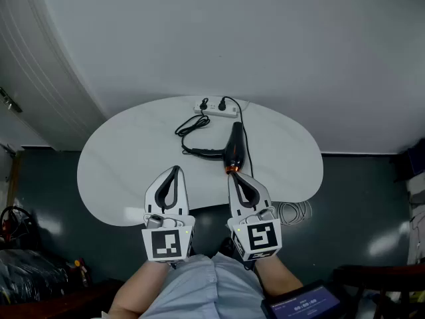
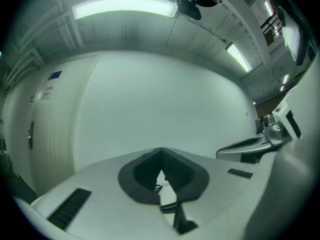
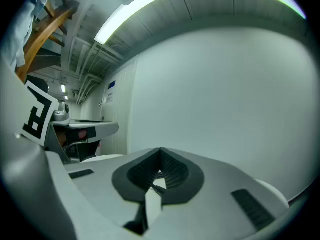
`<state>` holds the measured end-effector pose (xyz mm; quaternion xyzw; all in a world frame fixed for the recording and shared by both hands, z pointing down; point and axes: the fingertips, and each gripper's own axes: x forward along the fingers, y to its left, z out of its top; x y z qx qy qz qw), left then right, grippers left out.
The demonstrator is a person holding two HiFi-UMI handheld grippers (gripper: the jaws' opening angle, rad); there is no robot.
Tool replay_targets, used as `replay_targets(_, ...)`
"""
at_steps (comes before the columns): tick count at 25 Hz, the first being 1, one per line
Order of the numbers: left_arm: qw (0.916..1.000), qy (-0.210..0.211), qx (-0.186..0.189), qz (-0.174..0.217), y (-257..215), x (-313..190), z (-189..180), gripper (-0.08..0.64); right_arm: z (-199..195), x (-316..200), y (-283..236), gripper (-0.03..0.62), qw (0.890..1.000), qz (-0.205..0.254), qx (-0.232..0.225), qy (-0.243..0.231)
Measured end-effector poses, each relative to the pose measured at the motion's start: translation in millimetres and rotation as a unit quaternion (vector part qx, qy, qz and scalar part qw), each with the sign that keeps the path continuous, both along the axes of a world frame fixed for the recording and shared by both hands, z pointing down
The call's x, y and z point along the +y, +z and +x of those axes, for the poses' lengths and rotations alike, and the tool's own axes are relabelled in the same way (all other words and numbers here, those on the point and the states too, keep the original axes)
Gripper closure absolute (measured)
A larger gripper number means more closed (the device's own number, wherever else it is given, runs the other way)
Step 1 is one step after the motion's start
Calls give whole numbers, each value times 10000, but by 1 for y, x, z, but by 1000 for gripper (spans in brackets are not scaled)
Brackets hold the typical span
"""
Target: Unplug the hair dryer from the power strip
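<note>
Nothing is done yet (all the unplugging remains). The dryer (image 1: 234, 148) lies just beyond the right gripper (image 1: 234, 177), seemingly plugged into the strip (image 1: 218, 109) farther ahead. That gripper and the left gripper (image 1: 174, 170) are pressed together, empty.

the dryer (image 1: 233, 148) is black with an orange ring at its near end. it lies flat, straight ahead of the right gripper (image 1: 234, 177), with the ringed end just beyond that gripper's tips and apart from them. its barrel runs away from the gripper. its handle sticks out to the left, ahead of the gap between the two grippers. a black cord (image 1: 188, 128) loops from the handle, ahead of the left gripper (image 1: 174, 171), on toward the strip (image 1: 229, 111). the strip is white and lies crosswise well beyond the dryer. two black plugs (image 1: 204, 104) sit in it side by side.
</note>
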<state>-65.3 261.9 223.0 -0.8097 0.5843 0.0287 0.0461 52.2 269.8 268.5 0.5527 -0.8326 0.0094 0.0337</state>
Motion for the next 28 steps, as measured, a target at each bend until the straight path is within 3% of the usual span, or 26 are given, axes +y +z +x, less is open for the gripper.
replay_targets(12,10000,6,-33,-55,2,0,9,561,8,1,0,592,10000,11,41,1)
replay_targets(18,9999,-63,-74,-93,6,-1,28,561,29,-4,0,591,9993,-39,-376,-51)
replay_targets(28,9992,-315,-115,-234,16,-6,58,561,41,-14,14,591,9979,-202,-245,-561)
